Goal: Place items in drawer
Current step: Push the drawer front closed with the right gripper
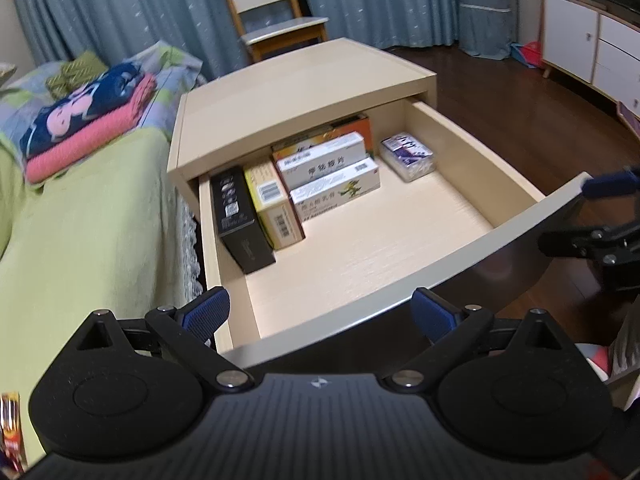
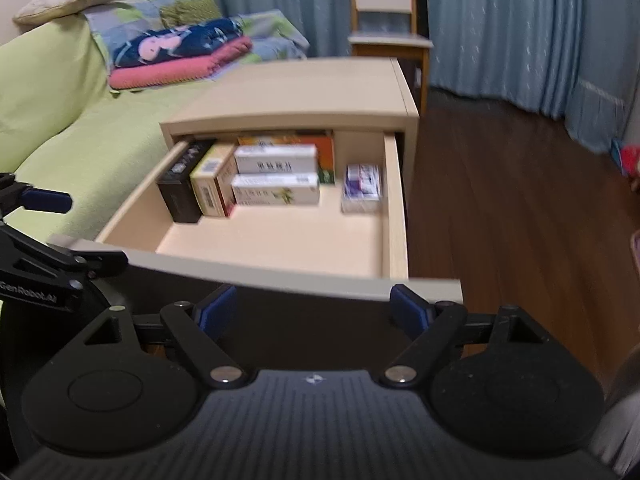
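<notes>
Left wrist view: the drawer stands pulled out at 12 o'clock, boxes packed at its back. The left gripper hovers at the front panel, jaws apart and empty. The right gripper likewise, jaws apart.

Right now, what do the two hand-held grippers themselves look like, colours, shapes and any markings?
Each is matte black plastic: the left hand-held gripper and the right hand-held gripper have a ribbed central body with a small white logo, two round discs at the sides, silver pivot screws on angled link arms, and blue ribbed finger pads. White GenRobot.AI lettering shows on the left one's side, seen from the right wrist view.
</notes>
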Demonstrator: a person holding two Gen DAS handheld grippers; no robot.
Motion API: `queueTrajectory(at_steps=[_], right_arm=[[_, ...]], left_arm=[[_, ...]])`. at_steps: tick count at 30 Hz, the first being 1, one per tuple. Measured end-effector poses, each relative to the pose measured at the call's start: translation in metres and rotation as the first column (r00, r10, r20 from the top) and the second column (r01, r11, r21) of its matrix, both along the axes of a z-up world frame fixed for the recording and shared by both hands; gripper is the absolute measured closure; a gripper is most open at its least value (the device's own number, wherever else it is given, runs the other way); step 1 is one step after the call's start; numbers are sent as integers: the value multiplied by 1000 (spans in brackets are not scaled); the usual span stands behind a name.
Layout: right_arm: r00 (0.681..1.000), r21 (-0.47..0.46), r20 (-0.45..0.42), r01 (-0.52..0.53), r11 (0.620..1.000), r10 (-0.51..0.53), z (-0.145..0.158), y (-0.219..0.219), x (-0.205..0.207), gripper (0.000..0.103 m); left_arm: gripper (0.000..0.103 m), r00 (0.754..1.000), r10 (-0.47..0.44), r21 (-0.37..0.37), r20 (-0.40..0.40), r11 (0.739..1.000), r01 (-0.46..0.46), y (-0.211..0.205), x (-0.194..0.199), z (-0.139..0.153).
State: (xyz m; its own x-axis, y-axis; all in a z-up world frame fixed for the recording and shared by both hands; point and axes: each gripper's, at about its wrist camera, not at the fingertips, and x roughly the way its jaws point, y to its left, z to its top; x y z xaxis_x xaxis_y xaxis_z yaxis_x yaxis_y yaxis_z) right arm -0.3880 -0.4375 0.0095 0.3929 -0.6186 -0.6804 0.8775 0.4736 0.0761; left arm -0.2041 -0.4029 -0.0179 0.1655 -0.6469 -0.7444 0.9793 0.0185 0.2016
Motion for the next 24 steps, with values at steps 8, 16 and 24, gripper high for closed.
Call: queueTrajectory(at_steps=[8, 16, 24], right_arm=[[1000, 46, 4, 23, 999, -23, -14, -9, -1, 12], [998, 62, 10, 56, 997, -56, -24, -14, 5, 5], [998, 39, 8, 67, 997, -68, -28, -22, 12, 2]], left_arm=[[1, 997, 67, 18, -49, 998, -66, 7, 3, -6], [1, 992, 103, 61, -79, 993, -98, 11, 14, -21], [1, 989, 114, 52, -95, 993, -110, 7, 23, -23]])
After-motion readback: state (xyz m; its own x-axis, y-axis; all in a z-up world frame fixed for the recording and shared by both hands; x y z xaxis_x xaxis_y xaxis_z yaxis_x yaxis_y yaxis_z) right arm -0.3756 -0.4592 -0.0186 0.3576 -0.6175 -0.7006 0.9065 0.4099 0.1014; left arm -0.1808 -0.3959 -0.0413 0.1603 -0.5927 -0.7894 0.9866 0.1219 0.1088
